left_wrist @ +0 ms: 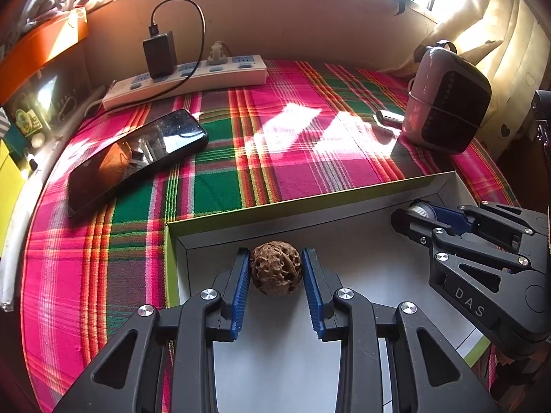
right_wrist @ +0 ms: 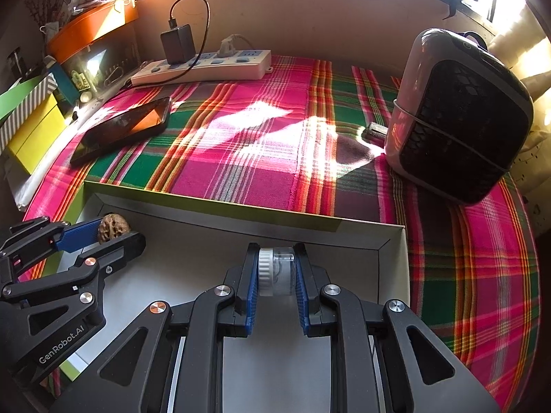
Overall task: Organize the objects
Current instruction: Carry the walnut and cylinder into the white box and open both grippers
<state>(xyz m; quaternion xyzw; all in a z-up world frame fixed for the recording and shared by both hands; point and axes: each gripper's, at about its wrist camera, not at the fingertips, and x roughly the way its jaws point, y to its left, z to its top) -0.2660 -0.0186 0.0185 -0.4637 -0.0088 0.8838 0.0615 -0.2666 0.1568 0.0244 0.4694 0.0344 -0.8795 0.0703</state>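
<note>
Btwn left hand-held gripper (left_wrist: 276,268) pads: walnut (left_wrist: 275,267)

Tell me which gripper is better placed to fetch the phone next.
Left, probably. The phone lies toward the left gripper's side, but it holds the walnut over the box; the right gripper holds a small jar.

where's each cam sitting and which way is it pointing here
Left wrist: rides the left gripper, looking down and forward along its fingers at the walnut in the box; the right gripper shows at right.
Right wrist: rides the right gripper, angled down at the small clear bottle it clamps; the left gripper shows at left.
Both share the box, plaid cloth, phone, power strip and heater.
</note>
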